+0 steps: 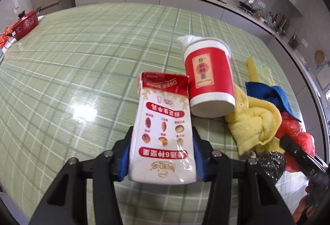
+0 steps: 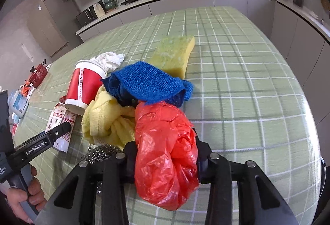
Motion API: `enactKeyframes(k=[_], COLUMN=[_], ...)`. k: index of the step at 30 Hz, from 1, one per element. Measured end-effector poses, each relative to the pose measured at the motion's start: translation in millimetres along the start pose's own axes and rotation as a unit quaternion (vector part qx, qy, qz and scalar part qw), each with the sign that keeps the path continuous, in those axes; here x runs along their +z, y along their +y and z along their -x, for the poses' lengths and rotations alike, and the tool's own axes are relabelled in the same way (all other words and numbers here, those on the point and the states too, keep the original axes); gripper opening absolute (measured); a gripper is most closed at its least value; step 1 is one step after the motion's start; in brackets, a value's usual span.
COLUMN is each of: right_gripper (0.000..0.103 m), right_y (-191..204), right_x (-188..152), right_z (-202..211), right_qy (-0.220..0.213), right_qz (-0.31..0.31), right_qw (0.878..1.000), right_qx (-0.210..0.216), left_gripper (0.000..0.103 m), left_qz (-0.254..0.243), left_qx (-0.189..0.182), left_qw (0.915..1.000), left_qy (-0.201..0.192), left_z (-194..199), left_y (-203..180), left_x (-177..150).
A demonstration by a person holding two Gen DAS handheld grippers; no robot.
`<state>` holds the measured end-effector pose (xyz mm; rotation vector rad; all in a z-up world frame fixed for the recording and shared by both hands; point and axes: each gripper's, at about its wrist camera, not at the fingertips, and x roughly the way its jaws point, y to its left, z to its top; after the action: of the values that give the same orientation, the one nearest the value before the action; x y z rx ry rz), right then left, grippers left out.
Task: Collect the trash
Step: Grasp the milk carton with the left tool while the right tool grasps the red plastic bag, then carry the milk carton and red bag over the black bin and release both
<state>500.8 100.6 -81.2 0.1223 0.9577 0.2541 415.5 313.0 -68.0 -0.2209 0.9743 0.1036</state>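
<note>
White milk carton (image 1: 163,140) clamped in left gripper (image 1: 163,155) | red plastic bag (image 2: 165,155) clamped in right gripper (image 2: 165,161) | red paper cup (image 1: 208,78) tipped beside carton on checked tablecloth (image 1: 82,56)

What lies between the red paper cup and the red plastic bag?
The crumpled yellow cloth lies between the red paper cup and red plastic bag, seen in the right wrist view.

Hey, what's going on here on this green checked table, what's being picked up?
A person is clearing trash with two handheld grippers. The left gripper is shut on a white and red snack packet; the right gripper is shut on a crumpled red plastic bag. On the table lie a tipped red paper cup, a yellow towel, a blue cloth, a yellow sponge, a steel scourer and a white wad.
</note>
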Motion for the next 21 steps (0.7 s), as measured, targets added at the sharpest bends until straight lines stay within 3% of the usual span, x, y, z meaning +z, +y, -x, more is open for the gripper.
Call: enactKeyframes(k=[9,21], right_gripper=[0.041,0.041], right_y=[-11.7,-48.9], right_x=[-8.8,-20.6], right_z=[40.8,91.9], right_qy=[-0.040,-0.068], right_qz=[-0.013,-0.010], right_qw=[0.999,0.998], right_qx=[0.009,0.015], left_gripper=[0.051,0.051], left_qz=[0.006,-0.008], left_qx=[-0.001,-0.022], left_qw=[0.9992,0.9976], left_qy=[-0.039,-0.065], left_z=[32.4,68.0], left_y=[5.9,-44.3], left_x=[-5.8,-25.9])
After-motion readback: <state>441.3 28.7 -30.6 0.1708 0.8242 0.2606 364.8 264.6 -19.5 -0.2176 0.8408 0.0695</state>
